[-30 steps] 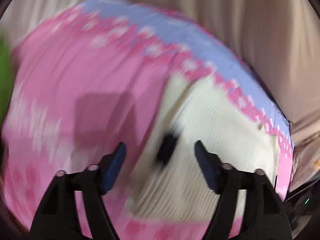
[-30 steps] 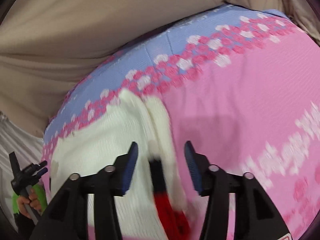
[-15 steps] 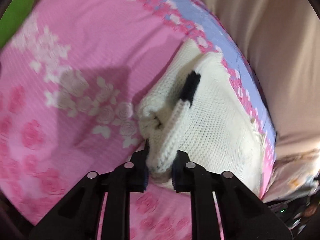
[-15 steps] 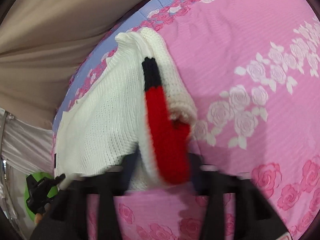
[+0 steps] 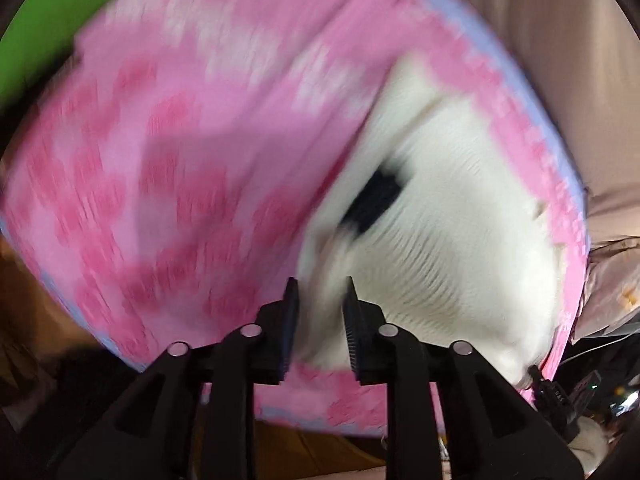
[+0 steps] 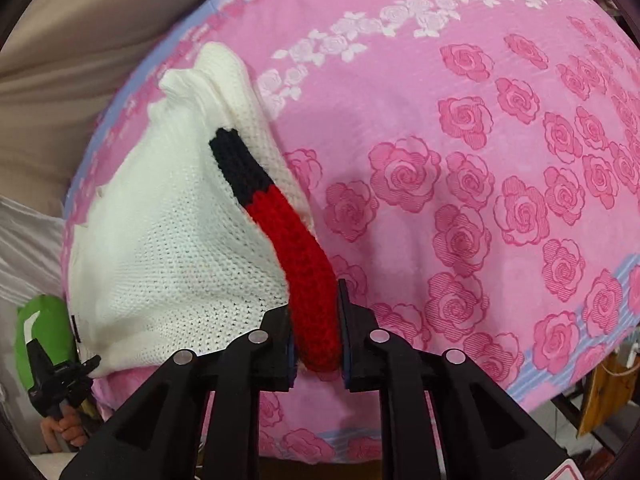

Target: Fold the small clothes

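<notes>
The right hand-held gripper is clenched on the red end of a knitted band, red near the jaws and black at its far tip. The band belongs to a white knitted garment and runs away from the jaws, up and to the left across the knit. The garment's bulk lies left of this grip, bunched toward the far left edge of a bed covered by a pink rose-print sheet.

The left hand-held gripper is closed to a narrow gap on the garment's near edge, though motion blur hides the exact contact. From there the white knit spreads up and right.

Both grips sit on the near edge, so I judge the coming fold carries that edge away from the person, along the band's line.
</notes>
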`<state>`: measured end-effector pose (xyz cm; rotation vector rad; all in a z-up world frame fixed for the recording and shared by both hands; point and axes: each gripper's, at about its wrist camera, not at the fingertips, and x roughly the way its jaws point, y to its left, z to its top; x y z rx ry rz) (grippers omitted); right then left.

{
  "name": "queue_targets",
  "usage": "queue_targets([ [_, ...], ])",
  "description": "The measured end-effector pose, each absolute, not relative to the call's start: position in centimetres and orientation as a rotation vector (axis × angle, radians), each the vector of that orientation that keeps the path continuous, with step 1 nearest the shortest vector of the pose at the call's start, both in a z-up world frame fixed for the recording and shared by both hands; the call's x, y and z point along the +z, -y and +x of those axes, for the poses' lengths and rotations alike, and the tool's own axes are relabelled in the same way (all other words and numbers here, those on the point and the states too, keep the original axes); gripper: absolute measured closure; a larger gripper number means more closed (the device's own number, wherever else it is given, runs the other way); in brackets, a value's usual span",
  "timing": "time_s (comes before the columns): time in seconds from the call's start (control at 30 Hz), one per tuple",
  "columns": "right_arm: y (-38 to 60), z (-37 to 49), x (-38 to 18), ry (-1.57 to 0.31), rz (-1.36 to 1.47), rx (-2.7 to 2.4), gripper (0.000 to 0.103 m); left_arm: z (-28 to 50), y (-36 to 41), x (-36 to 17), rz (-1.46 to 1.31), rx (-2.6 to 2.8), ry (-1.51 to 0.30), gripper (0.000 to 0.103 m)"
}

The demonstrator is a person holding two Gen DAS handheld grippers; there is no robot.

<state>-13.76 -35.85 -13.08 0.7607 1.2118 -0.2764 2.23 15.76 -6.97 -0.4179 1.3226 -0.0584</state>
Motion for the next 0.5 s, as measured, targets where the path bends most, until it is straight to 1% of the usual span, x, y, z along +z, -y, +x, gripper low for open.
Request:
queue_targets([
  [0.07,36.3,-13.0,-10.5,-1.177,0.698,-0.309,0.074,4.0,-15.3,-3.4,-0.338,-0.055,-1.192,0.041],
  [0.1,36.5,-12.6,-9.0,-1.14,0.649,-0.319,0.073,4.9,-15.0,-2.4,-0.317,-0.061,-1.151,0.037],
  [0.13,36.5,-11.9,-7.6,-1.1,0.609,-0.323,0.069,6.2,-14.3,-1.7,-0.297,-0.083,-1.114,0.035],
  [0.17,36.7,-10.7,-6.1,-1.047,0.584,-0.311,0.056,7.2,-13.7,-1.6,-0.285,-0.103,-1.099,0.034],
  [0.2,37.1,-9.1,-5.4,-1.023,0.577,-0.291,0.05,9.3,-12.4,-2.1,-0.266,-0.119,-1.085,0.033],
  [0.3,36.2,-3.2,-5.8,-1.021,0.508,-0.23,0.05,12.9,-9.6,-4.7,-0.259,-0.157,-1.122,0.033],
  [0.33,35.9,-1.6,-6.4,-1.025,0.487,-0.224,0.05,13.9,-8.6,-5.9,-0.258,-0.174,-1.152,0.035],
  [0.4,35.6,1.4,-8.4,-1.064,0.476,-0.206,0.05,15.0,-7.0,-8.3,-0.247,-0.195,-1.22,0.058],
  [0.43,35.4,2.7,-9.6,-1.092,0.475,-0.2,0.05,15.4,-6.5,-9.6,-0.231,-0.192,-1.263,0.097],
  [0.47,35.2,3.3,-10.4,-1.11,0.473,-0.194,0.05,15.0,-6.7,-9.8,-0.232,-0.178,-1.277,0.096],
  [0.5,34.9,3.9,-11.1,-1.125,0.458,-0.2,0.054,14.8,-7.3,-9.7,-0.276,-0.166,-1.264,0.097],
])
